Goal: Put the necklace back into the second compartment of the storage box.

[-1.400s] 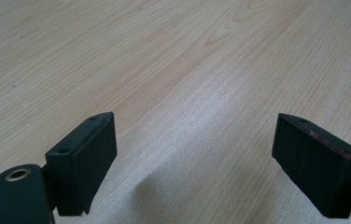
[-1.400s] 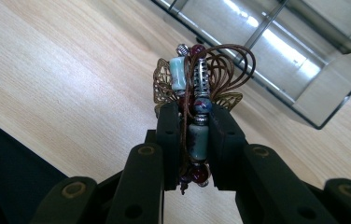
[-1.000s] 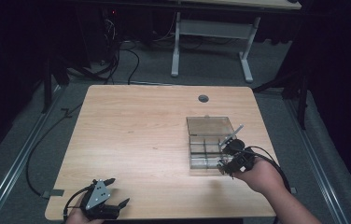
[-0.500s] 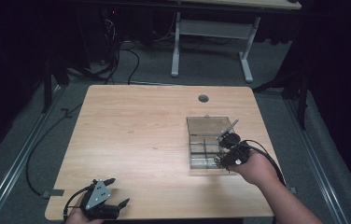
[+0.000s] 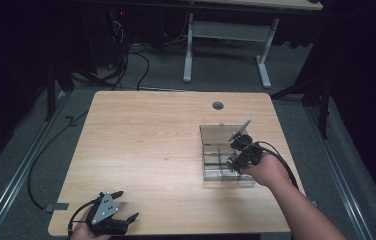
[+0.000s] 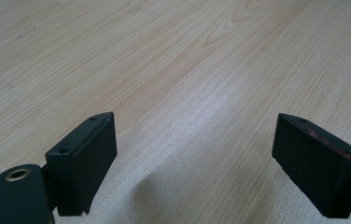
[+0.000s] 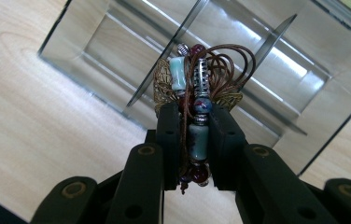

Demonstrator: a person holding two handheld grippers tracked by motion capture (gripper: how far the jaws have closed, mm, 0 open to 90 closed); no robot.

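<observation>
Left gripper (image 5: pixel 110 220): nearest us at the table's front edge, well apart from the clear divided box and off to its left. Its jaws stand spread wide over bare wood in the left gripper view, nothing between them.

Table (image 5: pixel 146 150): light wood, bare between the parked tool and the box.

Right gripper (image 7: pixel 194 140): jaws pressed on a beaded bracelet, pinching it mid-strand. In the high view the gripper (image 5: pixel 240 152) sits above the box's right side.

Beaded bracelet (image 7: pixel 197 88): brown cord loops, pale green, silver and dark red beads, a brass filigree piece. The bundle hangs past the jaw tips, just above the box's near compartments and, as far as we can tell, not touching the floor of any.

Clear divided box (image 5: pixel 223 160): transparent walls and dividers, right half of the table; the lid (image 5: pixel 239 130) stands raised at its far side.

Step in hand, our reading: lowering the bracelet into one compartment.

How we would do it well: centre the bundle over a single cell, clear of the dividers; come straight down so the loose cord loops fall inside and don't drape over a wall.

Release: we'd spread the jaws only once the beads rest on the bottom, then lift straight up so no cord catches a pad.

Risk: clear walls are hard to judge; a loop could snag a divider or nudge the light box.
</observation>
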